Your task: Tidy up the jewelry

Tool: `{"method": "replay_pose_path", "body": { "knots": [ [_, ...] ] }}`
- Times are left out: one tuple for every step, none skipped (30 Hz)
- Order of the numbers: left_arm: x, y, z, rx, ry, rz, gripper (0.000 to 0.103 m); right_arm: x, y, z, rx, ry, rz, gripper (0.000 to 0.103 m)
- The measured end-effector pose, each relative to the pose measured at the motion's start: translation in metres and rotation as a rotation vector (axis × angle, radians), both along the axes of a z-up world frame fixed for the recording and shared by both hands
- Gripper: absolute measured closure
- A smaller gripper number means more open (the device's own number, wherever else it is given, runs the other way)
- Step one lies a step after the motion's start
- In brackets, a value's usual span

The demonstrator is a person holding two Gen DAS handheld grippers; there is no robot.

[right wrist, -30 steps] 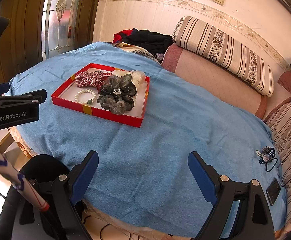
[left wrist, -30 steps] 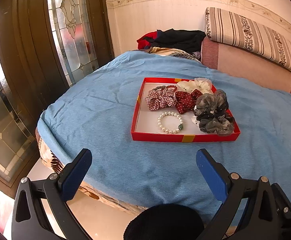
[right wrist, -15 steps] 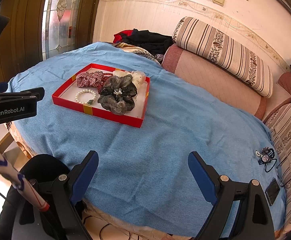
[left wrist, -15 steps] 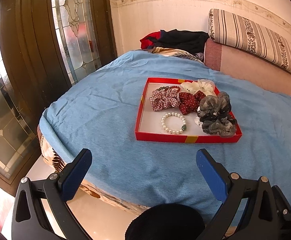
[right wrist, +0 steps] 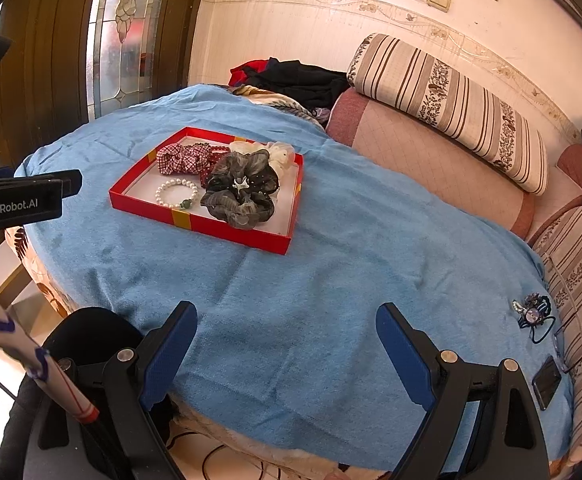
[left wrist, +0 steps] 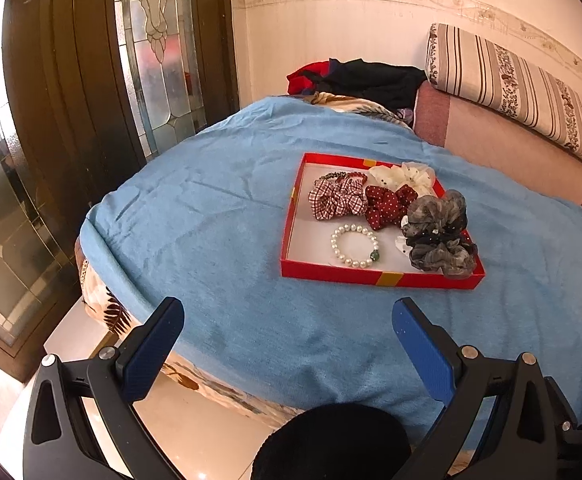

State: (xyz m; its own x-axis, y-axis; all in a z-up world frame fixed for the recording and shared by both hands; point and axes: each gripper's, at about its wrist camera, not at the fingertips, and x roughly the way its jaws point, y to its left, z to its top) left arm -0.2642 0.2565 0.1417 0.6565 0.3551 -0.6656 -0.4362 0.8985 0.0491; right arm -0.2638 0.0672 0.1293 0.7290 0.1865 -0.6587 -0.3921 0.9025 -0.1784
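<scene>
Red tray [left wrist: 371,276] flat on blanket [left wrist: 219,248]; pearl bracelet [left wrist: 355,246] inside, flat.

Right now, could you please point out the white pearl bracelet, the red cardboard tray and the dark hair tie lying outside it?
white pearl bracelet [left wrist: 354,246], left wrist view, ring's centre.
red cardboard tray [left wrist: 371,277], left wrist view, near wall.
dark hair tie [right wrist: 533,315], right wrist view, ornament.

Your tray [left wrist: 287,236] sits on the blanket [left wrist: 211,240]; bracelet [left wrist: 354,246] in front inside it, scrunchies [left wrist: 437,232] behind and right.
</scene>
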Motion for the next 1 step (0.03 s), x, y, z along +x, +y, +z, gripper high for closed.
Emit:
{"method": "replay_pose_path", "body": {
  "knots": [
    [0.0003, 0.0002, 0.0004, -0.001, 0.002, 0.001, 0.0, -0.0004, -0.0001, 0.0, 0.001, 0.0, -0.001, 0.009]
  ]
}}
